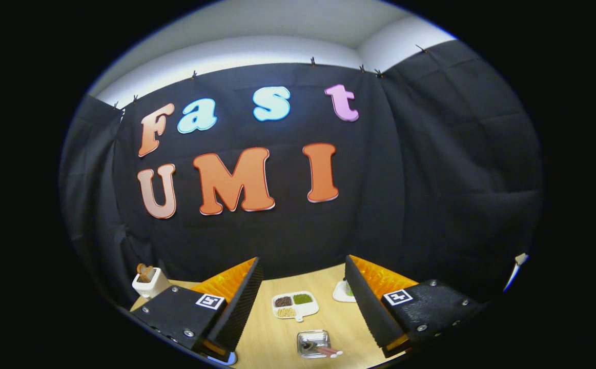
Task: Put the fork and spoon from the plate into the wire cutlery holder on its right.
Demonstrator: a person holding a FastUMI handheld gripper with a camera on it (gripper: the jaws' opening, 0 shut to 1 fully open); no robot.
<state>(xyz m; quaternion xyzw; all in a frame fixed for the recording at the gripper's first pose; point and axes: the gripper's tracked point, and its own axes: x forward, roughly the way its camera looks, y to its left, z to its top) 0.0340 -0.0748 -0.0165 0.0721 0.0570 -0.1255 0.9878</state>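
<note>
A: Gripper view. Jaw state?

B: The gripper [303, 302] has its fingers [241, 302] spread wide, nothing between the pads, nothing touched. Both fingers hang above the wooden table [272, 343], clear of everything on it.

A: Task items?

B: A small shiny metal plate [313, 342] lies on the table between the two fingers, low in the gap, roughly at 6 o'clock from the gripper's midpoint. Cutlery [322, 349] lies on it. I see pinkish-red handles with pale ends, lying side by side; too small to tell fork from spoon.

A: Long axis?

B: The handles run from the plate's middle out past its near right corner, toward about 4 o'clock. The working ends sit on the plate at the 10 o'clock end of that line.

A: The wire holder?

B: Cannot make it out with certainty. Noting other items: a white divided dish [294, 305] with three fillings, dark brown, green and yellowish, sits just beyond the plate at 12 o'clock from it. A white pot [149, 281] with a brown thing in it stands at the far left of the table, beyond the left finger. A white item with some green [343, 292] is partly hidden by the right finger.

A: Pose?

B: Held high and nearly level, looking mostly at the booth wall; the table shows low between the fingers.
</note>
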